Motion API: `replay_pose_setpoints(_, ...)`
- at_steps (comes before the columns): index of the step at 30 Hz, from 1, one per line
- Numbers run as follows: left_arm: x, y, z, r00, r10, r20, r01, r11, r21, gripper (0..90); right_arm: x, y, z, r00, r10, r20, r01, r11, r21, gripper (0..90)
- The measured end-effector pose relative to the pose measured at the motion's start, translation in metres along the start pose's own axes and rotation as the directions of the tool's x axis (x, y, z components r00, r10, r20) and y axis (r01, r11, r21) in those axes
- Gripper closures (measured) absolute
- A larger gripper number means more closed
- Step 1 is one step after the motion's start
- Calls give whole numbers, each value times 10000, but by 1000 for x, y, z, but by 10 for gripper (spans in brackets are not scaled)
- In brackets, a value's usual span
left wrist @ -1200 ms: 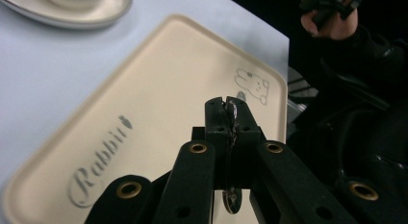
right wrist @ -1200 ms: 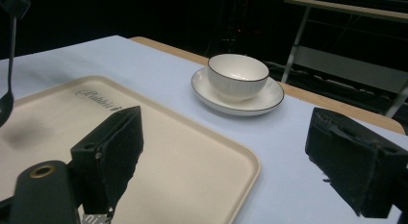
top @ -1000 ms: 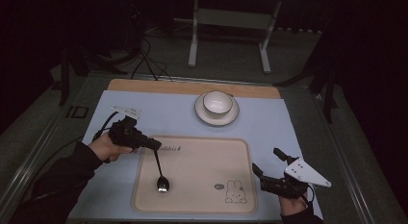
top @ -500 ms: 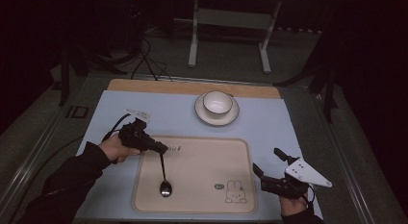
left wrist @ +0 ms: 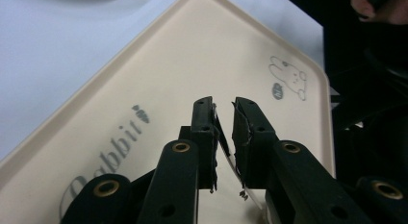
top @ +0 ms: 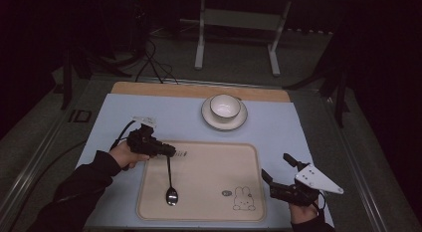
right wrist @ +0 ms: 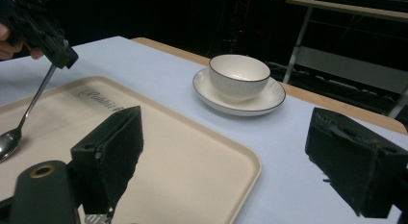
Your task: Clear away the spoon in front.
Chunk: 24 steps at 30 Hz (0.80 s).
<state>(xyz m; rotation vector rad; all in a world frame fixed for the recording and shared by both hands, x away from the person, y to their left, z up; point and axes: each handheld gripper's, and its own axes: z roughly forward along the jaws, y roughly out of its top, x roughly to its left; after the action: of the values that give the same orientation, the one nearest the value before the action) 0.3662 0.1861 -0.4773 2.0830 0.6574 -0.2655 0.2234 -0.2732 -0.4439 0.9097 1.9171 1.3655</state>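
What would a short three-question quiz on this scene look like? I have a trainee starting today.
1. True or false: the spoon is held by the left gripper.
2. What does the cup sit on? A) the tray B) a saucer C) the bare mat
3. Name the drawing on the tray.

Key: 1 true. 2 B, the saucer. 3 a rabbit.

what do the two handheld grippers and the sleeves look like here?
Both are black two-jaw units. The left gripper trails a black cable and has brass-coloured pivot screws. The right gripper carries a grey three-cornered plate on top, and its jaws end in blocky black pads. The person wears dark long sleeves.
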Motion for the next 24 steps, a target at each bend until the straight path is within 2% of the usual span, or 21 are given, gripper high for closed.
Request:
replay_pose_setpoints(2, 2, -1, 3, 9999, 18, -104, -18, 10000, 5, 792, 0, 0, 0, 10000, 0, -2, 0, 10000, 15, 131)
replay_pose_setpoints(12, 15, -8, 16, 9981, -413, -461, 400, 9988, -300, 785, 0, 0, 1, 10000, 7, -84, -6, 10000, 56, 131)
replay_pose_setpoints(24, 25, -17, 28, 9919, -866, -933, 823, 9954, -490, 752, 0, 0, 1, 9999, 17, -136, -16, 10000, 74, 132)
